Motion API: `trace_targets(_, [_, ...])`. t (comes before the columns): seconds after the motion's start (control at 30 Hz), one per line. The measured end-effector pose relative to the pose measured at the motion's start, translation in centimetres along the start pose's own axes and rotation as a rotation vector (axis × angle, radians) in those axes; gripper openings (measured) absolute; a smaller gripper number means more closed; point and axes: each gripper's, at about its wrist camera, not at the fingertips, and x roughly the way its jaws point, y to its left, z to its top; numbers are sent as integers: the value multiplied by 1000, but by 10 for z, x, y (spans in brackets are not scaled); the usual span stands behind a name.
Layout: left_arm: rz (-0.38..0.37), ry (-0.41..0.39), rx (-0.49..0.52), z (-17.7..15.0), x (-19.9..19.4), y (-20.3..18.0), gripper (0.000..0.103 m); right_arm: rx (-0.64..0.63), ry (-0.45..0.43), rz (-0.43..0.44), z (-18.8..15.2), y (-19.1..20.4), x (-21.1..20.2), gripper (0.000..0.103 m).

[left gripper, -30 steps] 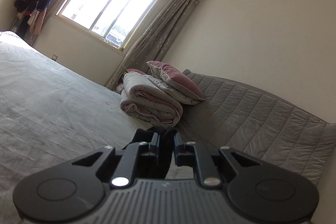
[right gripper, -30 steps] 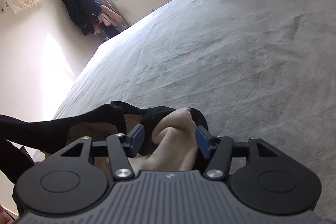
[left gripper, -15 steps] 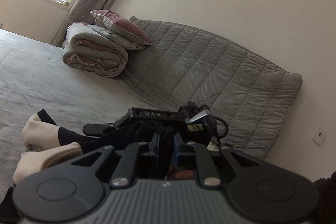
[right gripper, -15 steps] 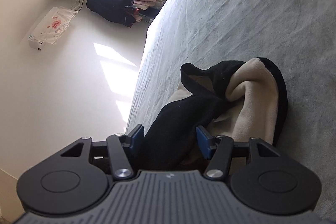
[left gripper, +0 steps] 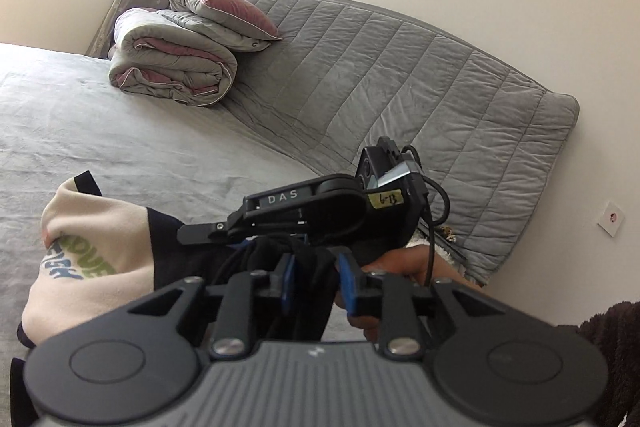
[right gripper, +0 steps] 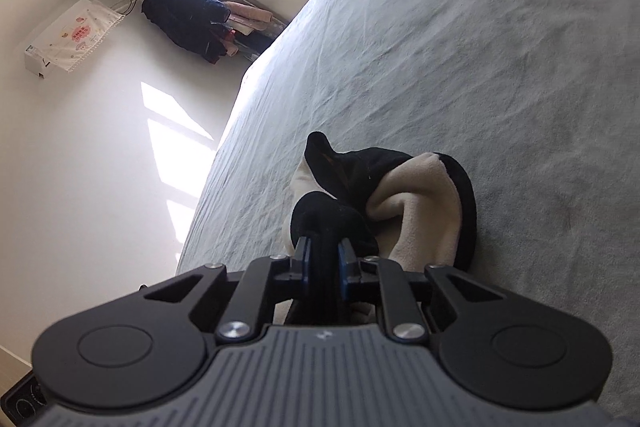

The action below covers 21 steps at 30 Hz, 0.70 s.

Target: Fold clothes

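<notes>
A black and cream garment [right gripper: 424, 203] with a printed logo [left gripper: 76, 263] lies bunched on the grey bed [right gripper: 500, 59]. My right gripper [right gripper: 323, 259] is shut on a black fold of it, close to the bed surface. My left gripper [left gripper: 316, 283] has its blue pads [left gripper: 347, 283] a little apart with black cloth of the same garment between them; the pads look loose on the cloth. The right gripper's body [left gripper: 320, 211] shows just ahead of the left one, held by a hand.
A folded grey and pink quilt [left gripper: 172, 71] with a pillow [left gripper: 224, 7] lies at the head of the bed beside the quilted headboard [left gripper: 400, 83]. Dark clothes [right gripper: 184, 15] hang by the window. The bed's left edge [right gripper: 224, 131] drops to a sunlit wall.
My right gripper has closed onto the black fold of the garment. My left gripper's pads have parted slightly around the cloth, and its view has swung toward the headboard.
</notes>
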Motion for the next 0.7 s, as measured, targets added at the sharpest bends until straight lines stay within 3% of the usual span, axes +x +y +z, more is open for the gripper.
trace_targets(0.07, [17, -10, -11, 1, -2, 4, 47, -9, -24, -31, 1, -4, -4, 16])
trace_targets(0.33, [135, -59, -69, 7, -9, 26, 75, -44, -118, -157, 4, -21, -22, 16])
trace_targets(0.7, [391, -9, -203, 11, -5, 75, 80, -70, -246, -324, 13, -50, -49, 16])
